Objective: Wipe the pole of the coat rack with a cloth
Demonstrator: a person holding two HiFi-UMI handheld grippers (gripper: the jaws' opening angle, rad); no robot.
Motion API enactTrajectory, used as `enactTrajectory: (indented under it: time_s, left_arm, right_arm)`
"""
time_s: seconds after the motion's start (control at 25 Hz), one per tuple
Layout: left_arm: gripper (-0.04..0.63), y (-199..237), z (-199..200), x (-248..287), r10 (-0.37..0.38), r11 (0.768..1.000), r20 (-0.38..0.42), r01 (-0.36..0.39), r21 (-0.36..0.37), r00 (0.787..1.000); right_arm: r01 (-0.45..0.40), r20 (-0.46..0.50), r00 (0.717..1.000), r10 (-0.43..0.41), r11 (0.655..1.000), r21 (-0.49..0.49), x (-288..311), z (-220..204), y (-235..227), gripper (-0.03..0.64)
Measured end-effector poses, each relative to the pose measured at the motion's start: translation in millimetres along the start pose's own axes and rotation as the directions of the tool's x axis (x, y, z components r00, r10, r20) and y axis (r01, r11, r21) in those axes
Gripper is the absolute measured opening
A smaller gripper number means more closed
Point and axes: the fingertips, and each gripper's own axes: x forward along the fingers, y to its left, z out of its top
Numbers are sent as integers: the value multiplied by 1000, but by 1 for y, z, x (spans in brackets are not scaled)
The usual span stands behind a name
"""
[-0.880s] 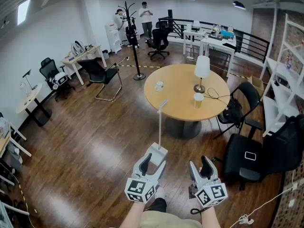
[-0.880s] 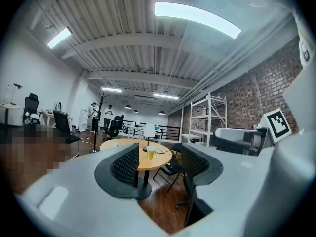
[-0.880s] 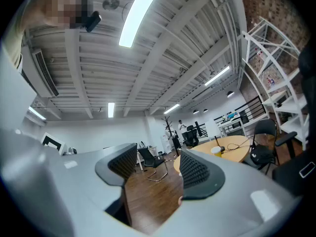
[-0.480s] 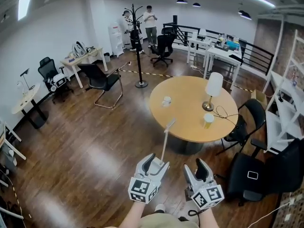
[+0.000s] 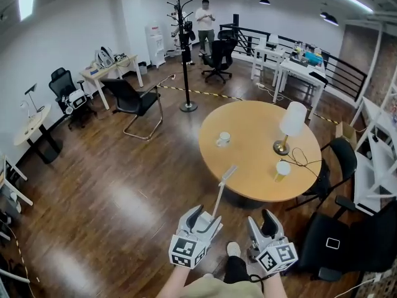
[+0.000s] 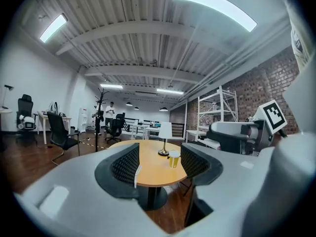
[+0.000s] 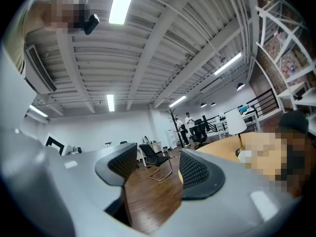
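Note:
The black coat rack [image 5: 184, 49] stands far across the room, well beyond the round table; it also shows small in the left gripper view [image 6: 100, 113] and the right gripper view [image 7: 174, 123]. My left gripper [image 5: 203, 216] is held low in front of me, jaws apart; a thin white strip [image 5: 221, 189] rises from it and lies against its left pad [image 6: 136, 176]. My right gripper [image 5: 262, 221] hangs beside it, jaws apart with nothing between them [image 7: 157, 164]. I see no cloth that I can tell as such.
A round wooden table [image 5: 248, 160] with a lamp [image 5: 290, 126], a yellow cup [image 5: 283, 169] and a white cup [image 5: 223, 138] stands just ahead. Black chairs sit at left [image 5: 133, 101] and right [image 5: 335, 241]. A person [image 5: 205, 17] stands by the rack; striped tape [image 5: 205, 93] crosses the floor.
The view has shifted forward and left: the table and coat rack now sit further right and nearer. Both grippers stay low side by side, jaws unchanged.

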Motion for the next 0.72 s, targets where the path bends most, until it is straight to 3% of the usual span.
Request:
enactTrajectory:
  time_s: [0.24,0.44,0.52,0.6,0.68,0.72]
  left_arm:
    - [253,59,1,34,132,991,-5,-132,-12,991]
    - [255,100,15,83,235,972,17,-235,15,972]
    - [255,115,21,93,289,957,20,-289,5,957]
    - [254,132,24,99,344,939,15,-344,-8,939]
    - [255,147,24,103,396,918,7,-395,-23,918]
    - [255,152,22,105,420,907,1,-420,-29,908]
  right_arm:
    - [-112,-22,993,112,994,1,73,1,-33,276]
    - [-267,-78,962,261,961,-70,149,3,-78,275]
    - [-366,-163,924,347,924,-106,178,-5,-88,275]
    - [-482,-254,862,438,864,-147,206,-14,-92,276]
    - [-604,-340,778,528,778,-175,230,-23,-92,278]
    - [-666,-395,723,567,724,-180,240,-31,-92,290]
